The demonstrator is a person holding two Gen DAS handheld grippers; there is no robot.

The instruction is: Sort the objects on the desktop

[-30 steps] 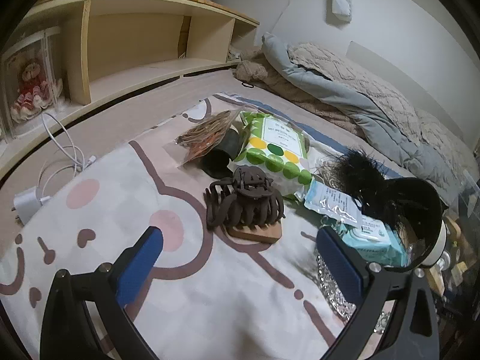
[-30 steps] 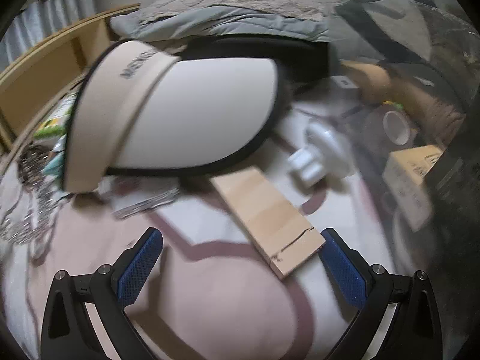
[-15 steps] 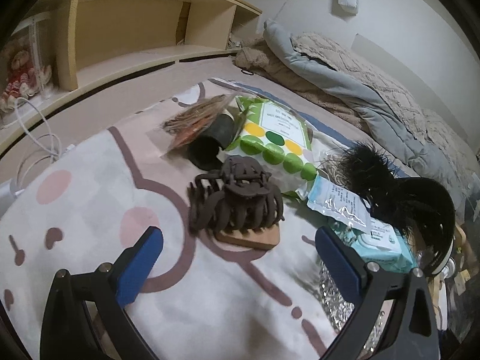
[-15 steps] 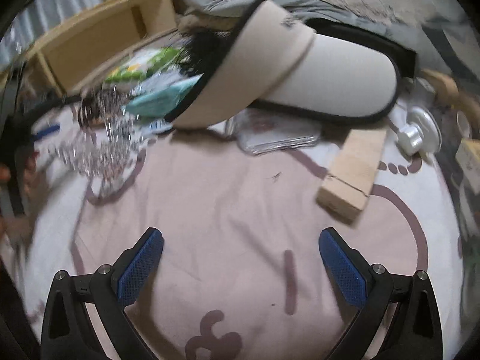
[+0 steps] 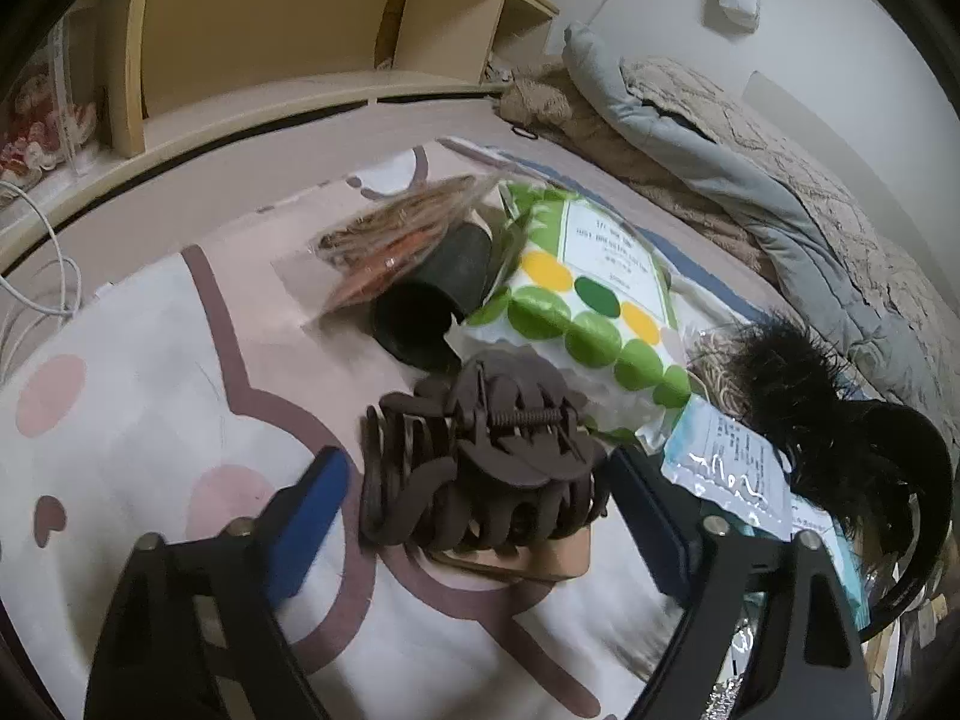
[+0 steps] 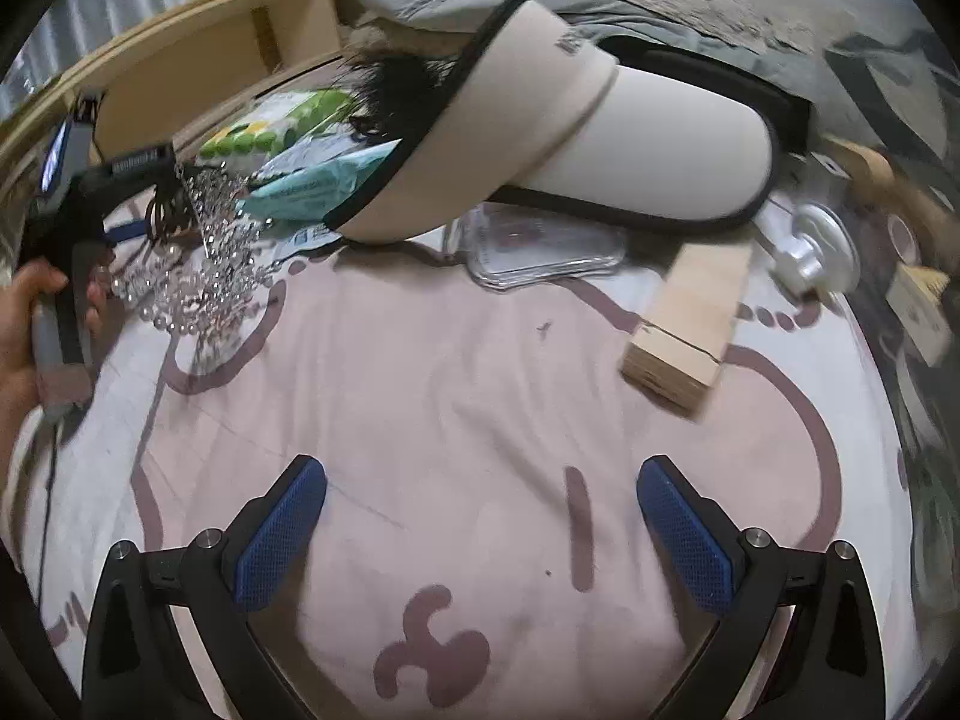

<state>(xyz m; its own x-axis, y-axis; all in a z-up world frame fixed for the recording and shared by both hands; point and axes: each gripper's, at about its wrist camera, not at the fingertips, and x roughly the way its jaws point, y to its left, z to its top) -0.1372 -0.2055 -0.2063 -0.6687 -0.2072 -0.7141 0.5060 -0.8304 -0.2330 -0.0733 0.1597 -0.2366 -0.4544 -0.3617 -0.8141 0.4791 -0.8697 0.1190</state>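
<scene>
A dark brown hair claw clip [image 5: 480,462] rests on a small wooden block [image 5: 540,561] on the pink-and-white patterned cloth [image 5: 150,420]. My left gripper [image 5: 480,516] is open, its blue fingers on either side of the clip, not closed on it. My right gripper [image 6: 480,540] is open and empty above bare cloth [image 6: 450,390]. A beige sun visor [image 6: 570,132] lies ahead of it, with a wooden block [image 6: 690,324] to the right and a beaded tiara [image 6: 204,252] to the left.
Behind the clip lie a black tube [image 5: 438,294], a green dotted packet [image 5: 588,300], a snack bag [image 5: 390,240], a black feathery headband [image 5: 810,396] and wipes [image 5: 726,468]. A wooden shelf [image 5: 300,60] and bedding [image 5: 750,180] stand at the back. A clear case [image 6: 540,246] lies by the visor.
My left gripper has moved forward until its fingers flank the claw clip. My right gripper has swung left and pulled back from the visor, over bare cloth.
</scene>
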